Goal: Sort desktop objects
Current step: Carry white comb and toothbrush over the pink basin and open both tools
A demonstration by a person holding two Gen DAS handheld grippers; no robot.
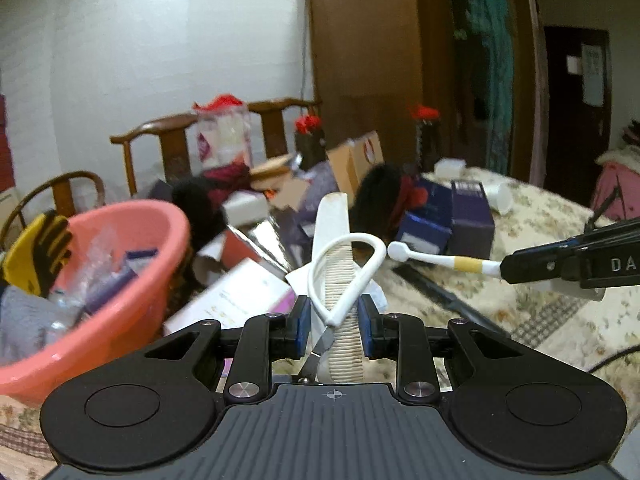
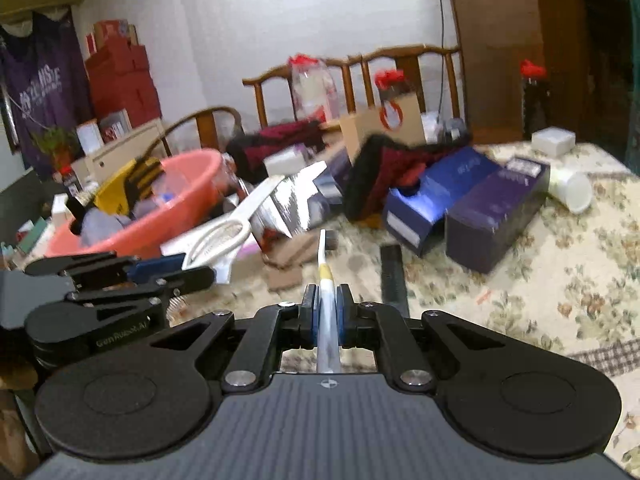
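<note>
While both tools are carried above the floral cloth, presumably toward the salmon-pink plastic basin (image 1: 132,280) at frame left, the left gripper (image 1: 333,320) is clenched on a cream comb with white-handled scissors (image 1: 340,276); the right gripper (image 2: 328,312) grasps a white toothbrush (image 2: 325,264), jutting forward

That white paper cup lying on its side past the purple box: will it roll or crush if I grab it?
The paper cup lies tipped on the floral tablecloth, so a nudge would probably roll it in an arc. It looks thin-walled and empty: likely light and easily crushed.
</note>
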